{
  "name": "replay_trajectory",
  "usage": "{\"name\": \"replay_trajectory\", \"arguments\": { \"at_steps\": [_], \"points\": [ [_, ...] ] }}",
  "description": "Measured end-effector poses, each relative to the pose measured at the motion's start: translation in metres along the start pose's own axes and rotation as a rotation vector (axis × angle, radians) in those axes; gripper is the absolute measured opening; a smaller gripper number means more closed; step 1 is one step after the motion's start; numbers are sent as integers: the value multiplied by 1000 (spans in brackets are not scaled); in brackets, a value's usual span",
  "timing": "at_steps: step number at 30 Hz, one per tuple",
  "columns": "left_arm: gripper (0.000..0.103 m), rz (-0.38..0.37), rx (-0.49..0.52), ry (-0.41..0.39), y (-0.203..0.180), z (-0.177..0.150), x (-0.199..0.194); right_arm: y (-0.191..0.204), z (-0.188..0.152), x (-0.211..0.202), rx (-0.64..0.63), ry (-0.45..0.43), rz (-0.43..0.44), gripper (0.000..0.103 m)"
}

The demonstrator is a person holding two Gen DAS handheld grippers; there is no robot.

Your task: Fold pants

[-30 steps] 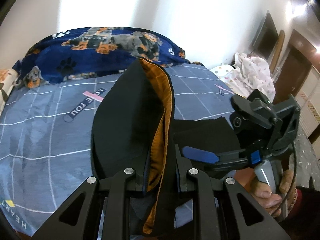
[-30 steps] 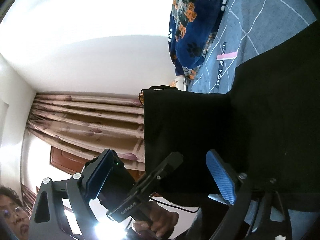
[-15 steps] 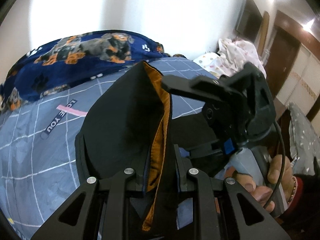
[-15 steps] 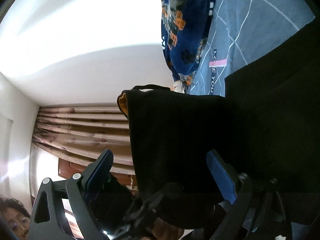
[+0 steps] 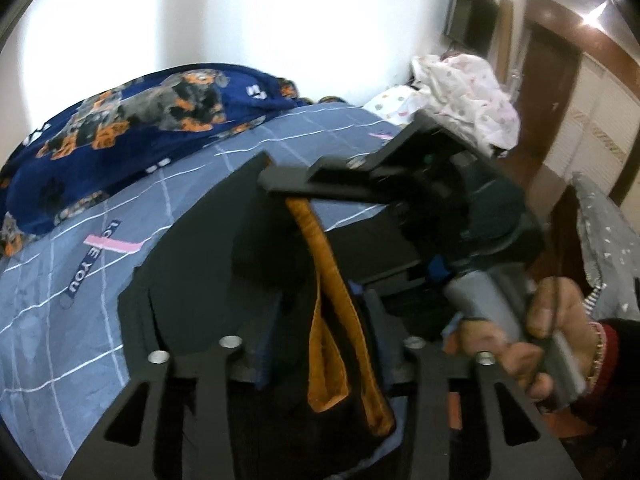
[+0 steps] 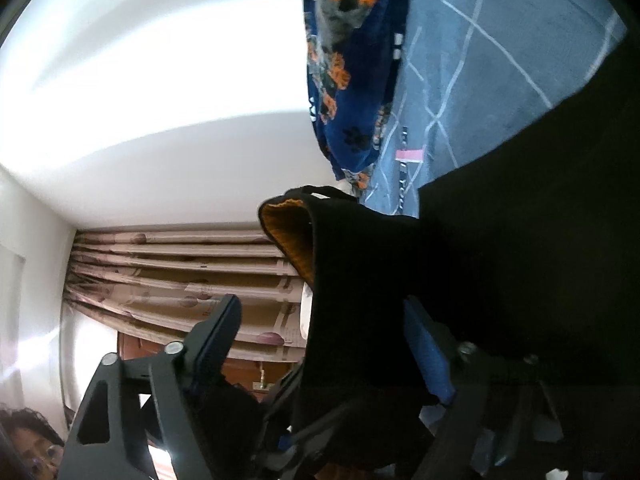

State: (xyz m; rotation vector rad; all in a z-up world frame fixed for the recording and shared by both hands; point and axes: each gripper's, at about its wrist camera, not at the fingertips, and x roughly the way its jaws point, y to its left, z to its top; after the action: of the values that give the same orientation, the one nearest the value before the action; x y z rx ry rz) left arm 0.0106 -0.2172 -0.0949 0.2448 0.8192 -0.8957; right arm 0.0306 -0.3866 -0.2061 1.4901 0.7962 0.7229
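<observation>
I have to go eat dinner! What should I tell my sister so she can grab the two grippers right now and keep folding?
Left gripper: open, jaws just been opening, with the pants loose between them.
Right gripper: open, jaws just been closing around the same raised end, not pinching yet.
Pants: orange-lined end lifted, the rest lying on the blue checked sheet.
Done: one end raised for a fold.
Left: probably grip with the right, lay the end over, smooth flat.

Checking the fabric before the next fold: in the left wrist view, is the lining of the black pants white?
No, the black pants show an orange inner lining along the raised edge.
</observation>
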Motion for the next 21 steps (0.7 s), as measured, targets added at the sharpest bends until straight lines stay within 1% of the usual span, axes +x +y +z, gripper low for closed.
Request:
{"name": "replay_trajectory", "arguments": {
  "at_steps": [2, 4, 6, 7, 8, 11, 12, 13, 14, 15, 17, 18, 19, 20, 21],
  "points": [
    [66, 5, 16, -13, -3, 0, -5, -7, 0, -3, 20, -7, -6, 77],
    [69, 13, 19, -38, -3, -1, -14, -12, 0, -3, 36, -10, -21, 77],
    [73, 11, 4, -59, 2, -1, -25, -16, 0, -3, 43, -6, -54, 77],
    [76, 16, -7, -68, 6, -1, -30, -18, 0, -2, 50, -5, -65, 77],
    [79, 33, -20, -78, 12, -2, -36, -20, -1, -2, 57, -2, -80, 77],
    [82, 77, -62, -102, 31, -7, -50, -21, -2, 0, 48, 13, -138, 76],
    [82, 91, -81, -105, 38, -10, -54, -20, -3, 1, 41, 20, -170, 75],
    [83, 104, -101, -105, 45, -14, -57, -21, -3, 2, 34, 25, -194, 70],
    [83, 118, -129, -107, 55, -18, -60, -21, -4, 3, 26, 30, -221, 62],
    [84, 131, -154, -109, 63, -23, -62, -22, -4, 3, 23, 35, -252, 58],
    [84, 176, -214, -109, 80, -33, -66, -26, -5, 3, 17, 38, -283, 34],
    [84, 200, -241, -113, 88, -37, -68, -27, -6, 4, 5, 41, -309, 30],
    [86, 231, -272, -120, 95, -43, -70, -27, -7, 4, -6, 40, -325, 26],
    [91, 269, -315, -124, 105, -49, -73, -27, -7, 4, -16, 37, -337, 24],
    [92, 291, -358, -127, 113, -55, -76, -27, -8, 3, -28, 30, -349, 23]
  ]
}}
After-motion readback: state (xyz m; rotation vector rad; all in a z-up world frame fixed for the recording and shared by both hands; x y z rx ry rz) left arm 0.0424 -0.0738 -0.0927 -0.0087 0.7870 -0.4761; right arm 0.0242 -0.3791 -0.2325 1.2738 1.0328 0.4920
